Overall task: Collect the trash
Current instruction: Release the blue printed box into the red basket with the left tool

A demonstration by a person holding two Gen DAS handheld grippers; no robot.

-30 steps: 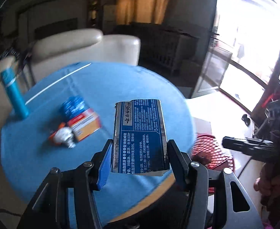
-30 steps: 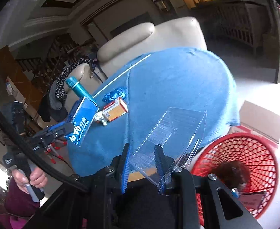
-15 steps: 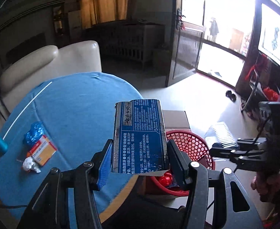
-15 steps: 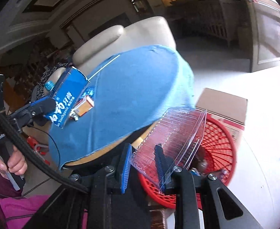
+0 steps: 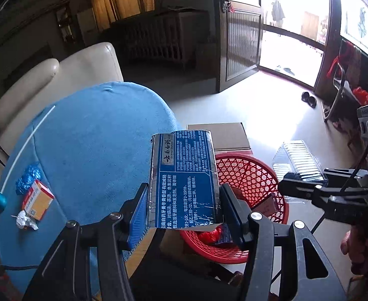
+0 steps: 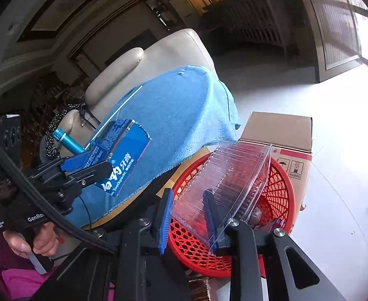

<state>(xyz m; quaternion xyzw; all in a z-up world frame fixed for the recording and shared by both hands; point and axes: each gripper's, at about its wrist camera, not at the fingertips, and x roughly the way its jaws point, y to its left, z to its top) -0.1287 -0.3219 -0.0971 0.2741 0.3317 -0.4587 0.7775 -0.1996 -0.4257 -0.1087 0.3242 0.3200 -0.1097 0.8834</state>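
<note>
Left wrist view: the left tool (image 5: 184, 205) is clamped part-way open on the flattened blue toothpaste box (image 5: 184, 175), which stands up between its pads. Just beyond and below the tool's tips sits the red basket (image 5: 254, 173) on the floor, with some trash already in it. Off to that tool's right, the right tool (image 5: 291, 188) pinches the clear plastic tray (image 5: 296, 160).

Seen from the right wrist, the right tool (image 6: 189, 215) is closed as far as it goes on one wall of the clear plastic tray (image 6: 224, 183), which hangs directly over the red basket (image 6: 279, 190).

By my reading, this is the carry-and-drop step. Next, each tool needs to be over the basket's mouth before it opens; the tray already looks placed, while the box may need a little more forward travel.

A second ago both tools faced the blue worktop (image 5: 96, 150), with the basket only at the edge of view; now the worktop lies to their left. Three scraps remain on it: a blue wrapper (image 5: 28, 178), an orange box (image 5: 37, 199) and a foil ball (image 5: 26, 222).
</note>
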